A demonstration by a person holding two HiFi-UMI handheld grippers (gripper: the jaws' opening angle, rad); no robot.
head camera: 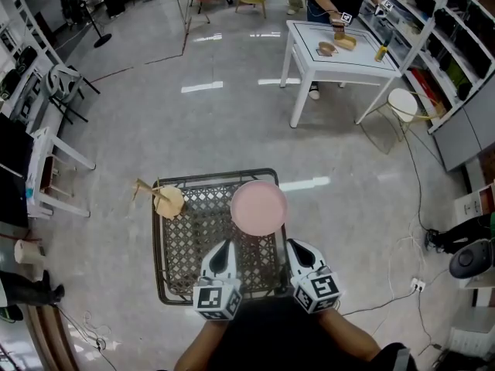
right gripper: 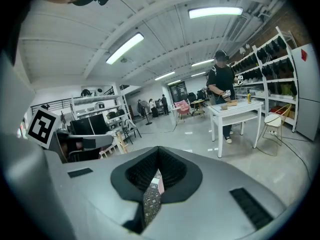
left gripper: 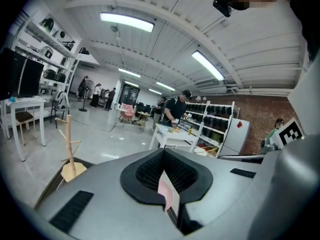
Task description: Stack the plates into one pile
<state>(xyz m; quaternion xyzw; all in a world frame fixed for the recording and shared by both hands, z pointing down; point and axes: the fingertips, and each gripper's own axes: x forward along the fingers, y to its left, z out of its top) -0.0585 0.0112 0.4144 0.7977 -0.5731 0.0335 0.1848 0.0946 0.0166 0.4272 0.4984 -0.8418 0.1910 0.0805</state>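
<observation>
Pink plate (head camera: pixel 259 207) is lying flat on the black wire-mesh table (head camera: pixel 179 273), near its far right corner. It's the only plate showing on the mesh. From above I can't tell whether it's one plate or a pile already nested. A wooden peg stand (head camera: pixel 166 199) is sitting at the far left edge, well apart from it.

The left gripper (head camera: pixel 226 244) and right gripper (head camera: pixel 294 244) are hovering side by side over the near part of the table, both pointing toward the plate's near rim. Neither looks to be touching it. Both sets of jaws are sitting together with nothing pinched. In each gripper view the plate is only showing as a pink sliver past the pads.

I'm reading this as a pause between steps: either the pile is done or a pick is about to start. No second plate is showing on this table to carry over.

If a pick comes next, one gripper needs its jaws opening first. It then needs to be coming in low so one pad slips under the thin rim, taking care it doesn't snag in the mesh.
</observation>
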